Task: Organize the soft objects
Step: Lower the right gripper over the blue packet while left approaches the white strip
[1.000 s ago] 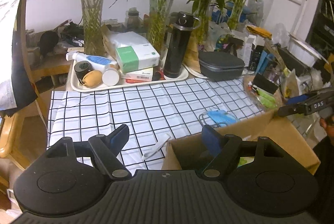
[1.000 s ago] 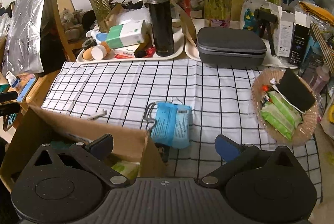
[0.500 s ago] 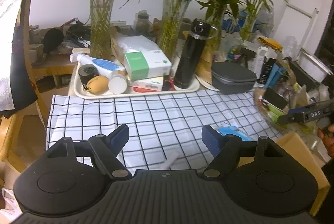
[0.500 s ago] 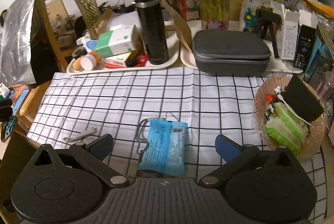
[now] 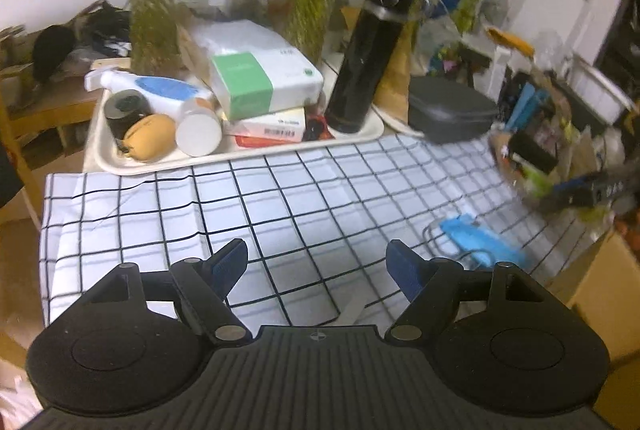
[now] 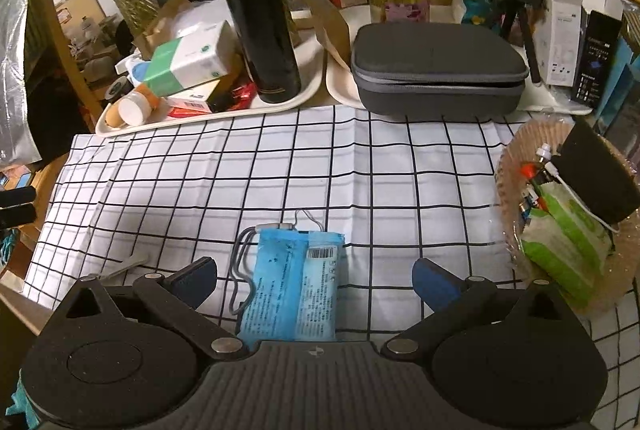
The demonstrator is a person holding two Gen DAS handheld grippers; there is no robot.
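A blue soft packet [image 6: 294, 288] with a grey cord lies flat on the checked cloth [image 6: 280, 165]. My right gripper [image 6: 316, 278] hovers over it, open, the packet lying between and below its wide-spread fingers without touching them. In the left wrist view the same packet [image 5: 480, 240] lies at the right. My left gripper [image 5: 316, 262] is open over bare cloth [image 5: 260, 205], nothing between its fingers. A small white strip [image 5: 352, 308] lies just under it. The right gripper's tip [image 5: 580, 191] shows blurred at the right edge.
A cream tray [image 6: 208, 119] at the back holds a black flask [image 6: 260, 17], green-and-white tissue packs [image 6: 188, 63] and small jars. A grey zip case [image 6: 436, 65] sits behind the cloth. A wicker basket [image 6: 516, 169] with green packs stands right. A cardboard box [image 5: 600, 294] is at the near right.
Both grippers have moved forward and down over the cloth, away from the cardboard box. The blue packet now lies between the right gripper's fingers. Both stayed open.
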